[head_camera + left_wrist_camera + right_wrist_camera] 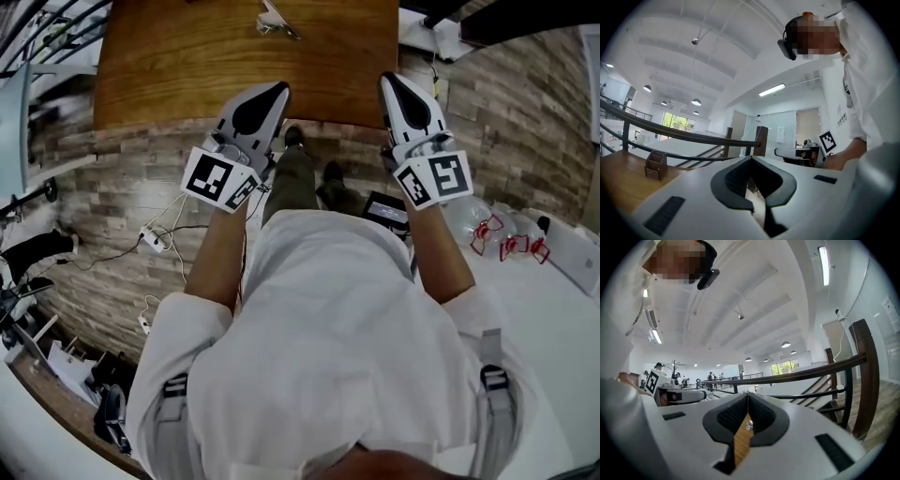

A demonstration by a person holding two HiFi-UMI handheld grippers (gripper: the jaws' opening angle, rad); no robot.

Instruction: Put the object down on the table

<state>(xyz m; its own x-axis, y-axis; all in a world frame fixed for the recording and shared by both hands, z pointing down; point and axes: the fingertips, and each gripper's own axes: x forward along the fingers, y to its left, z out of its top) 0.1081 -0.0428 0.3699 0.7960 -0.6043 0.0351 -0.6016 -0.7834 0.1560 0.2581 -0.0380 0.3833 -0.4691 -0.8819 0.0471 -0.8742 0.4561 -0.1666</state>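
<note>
The wooden table (187, 66) fills the top of the head view. A small pale metallic object (277, 23) lies on it near the far edge, and it shows again as a tiny glint (749, 424) through the gap of the right jaws. My left gripper (272, 92) hangs over the table's near edge, shut with nothing in it. My right gripper (394, 82) is level with it further right, also shut and empty. In the gripper views both the left gripper (751, 158) and the right gripper (747, 394) have their tips meeting.
A small wooden holder (655, 164) stands on the table to the left. A dark stair railing (811, 373) runs behind. Cables and a power strip (155, 239) lie on the plank floor. Clear bottles with red parts (502, 239) sit on a white surface at right.
</note>
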